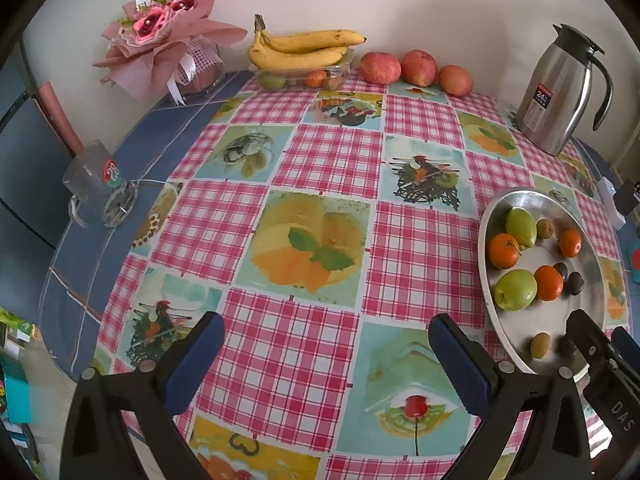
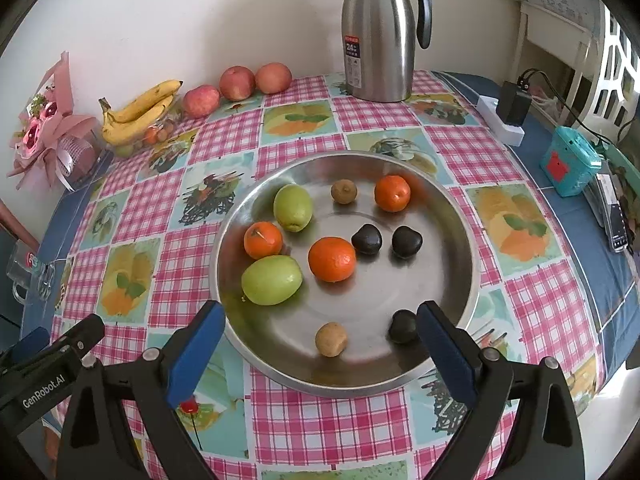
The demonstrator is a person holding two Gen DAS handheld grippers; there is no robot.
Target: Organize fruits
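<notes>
Both grippers level above the table, jaws wide apart and empty: right gripper over the steel tray, left gripper beside it.

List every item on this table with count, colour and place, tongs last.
metal tray: 1, silver, front right
oranges: 3, orange, in tray
green fruits: 2, in tray
dark fruits: 3, in tray
small brown fruits: 2, in tray
apples: 3, red, by wall
bananas: 1 bunch, yellow, atop clear box
thermos jug: 1, steel, back
bouquet: 1, pink, back left
glass mug: 1, clear, left edge
left tongs: open
right tongs: open, over tray
</notes>
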